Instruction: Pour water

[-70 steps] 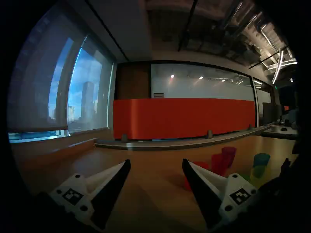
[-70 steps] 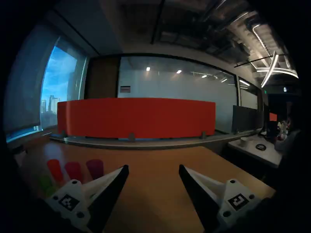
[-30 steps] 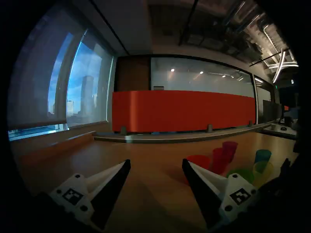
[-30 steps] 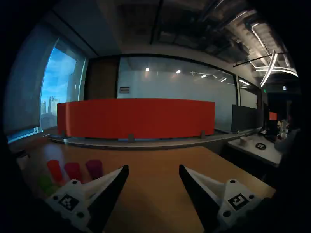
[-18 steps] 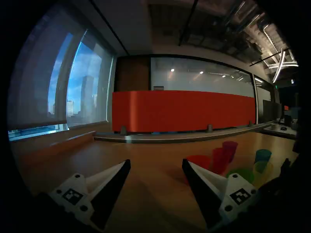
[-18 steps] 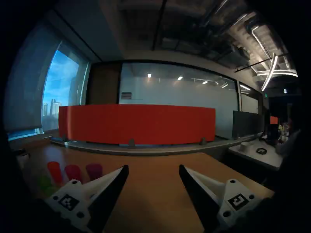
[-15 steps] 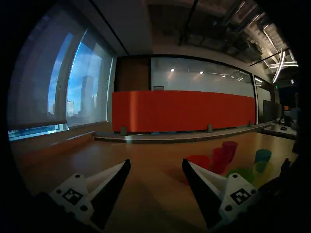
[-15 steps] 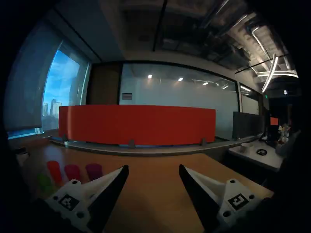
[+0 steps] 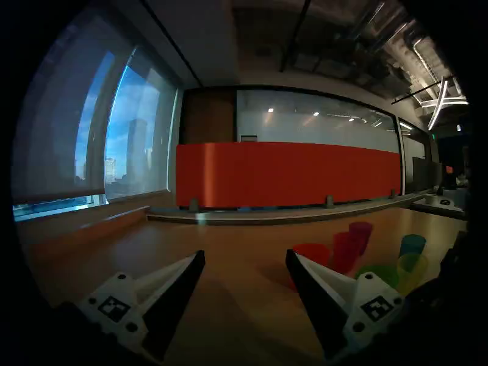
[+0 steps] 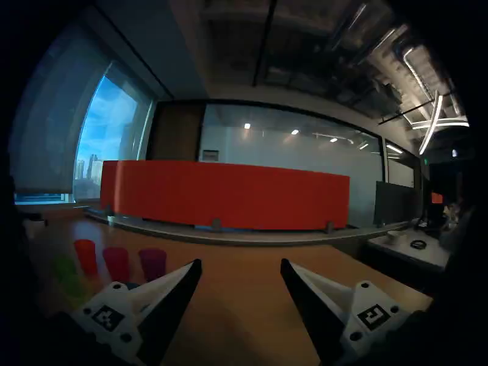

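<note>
Several coloured plastic cups stand in a group on the wooden table (image 9: 244,256). In the left gripper view they sit behind my right finger: an orange-red cup (image 9: 312,252), a red one (image 9: 343,249), a magenta one (image 9: 360,235), a teal one (image 9: 412,244), a yellow one (image 9: 411,268) and a green one (image 9: 379,272). In the right gripper view the orange cup (image 10: 86,255), red cup (image 10: 116,262), purple cup (image 10: 152,263) and green cup (image 10: 64,267) stand at the lower left. My left gripper (image 9: 244,261) is open and holds nothing. My right gripper (image 10: 241,268) is open over bare table.
A long orange-red divider panel (image 9: 287,177) runs along the table's far edge. Big windows (image 9: 122,152) line the left wall. A side desk (image 10: 409,244) with small items stands at the far right.
The right gripper view has tilted and swung a little, so the cups sit slightly higher and further right in it. The left gripper has hardly moved. Both stay open.
</note>
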